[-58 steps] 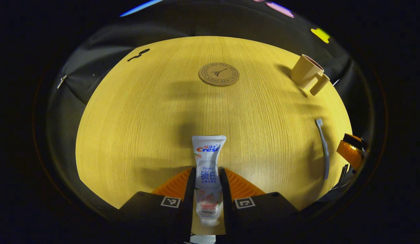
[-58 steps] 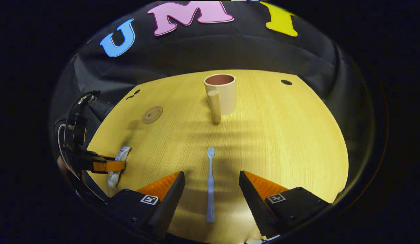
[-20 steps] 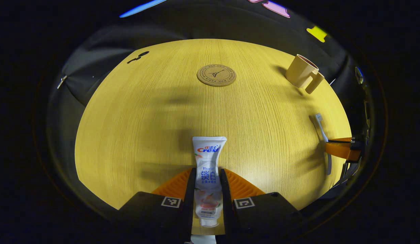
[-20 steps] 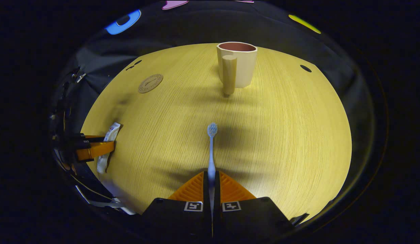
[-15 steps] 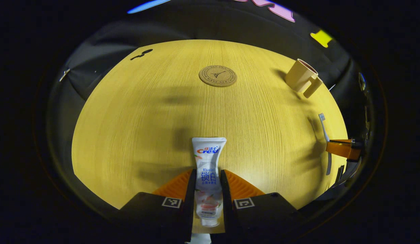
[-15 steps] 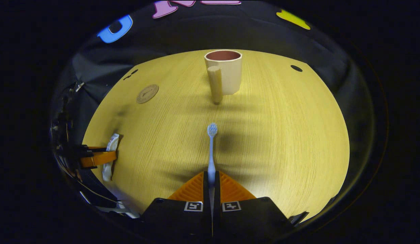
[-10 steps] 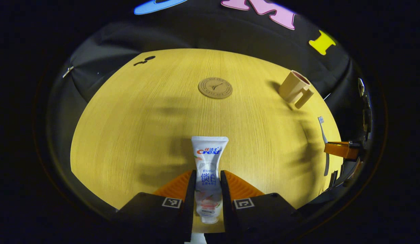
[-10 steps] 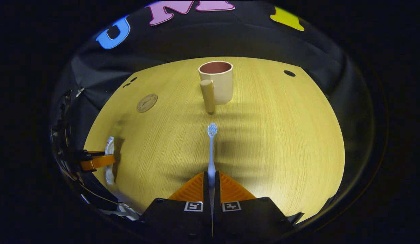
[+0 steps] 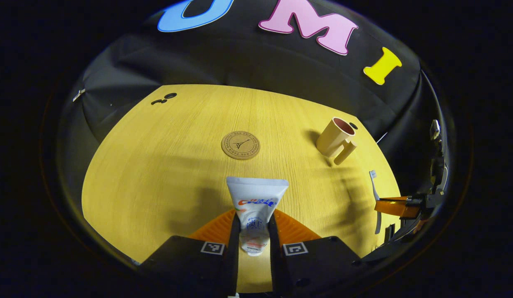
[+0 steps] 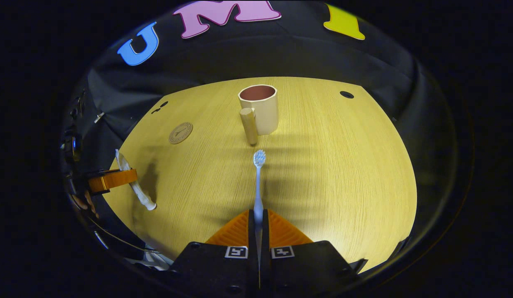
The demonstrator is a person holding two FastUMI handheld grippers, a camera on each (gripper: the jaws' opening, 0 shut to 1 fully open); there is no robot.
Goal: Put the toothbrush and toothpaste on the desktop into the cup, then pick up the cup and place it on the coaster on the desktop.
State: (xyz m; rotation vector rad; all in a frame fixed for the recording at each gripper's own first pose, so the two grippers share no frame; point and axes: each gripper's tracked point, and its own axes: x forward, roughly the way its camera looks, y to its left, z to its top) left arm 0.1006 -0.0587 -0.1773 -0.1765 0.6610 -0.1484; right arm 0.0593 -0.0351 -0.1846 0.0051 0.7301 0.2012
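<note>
Left gripper (image 9: 254,225) clamped a white plastic tube (image 9: 256,203), lifted off the woodgrain desk (image 9: 165,165). Right gripper (image 10: 258,219) clamped a slim brush (image 10: 258,182), bristles toward the matte beige cup (image 10: 260,103). Round cork coaster (image 9: 240,145) bore ringed lettering, unreadable.

Desk (image 9: 157,165): yellow wood grain. Cup (image 10: 262,109): beige outside, reddish-brown inside. Coaster (image 9: 240,145): brown cork, dark printed ring and tower motif. Toothpaste (image 9: 255,203): white, blue and red lettering. Toothbrush (image 10: 258,182): pale blue.
</note>
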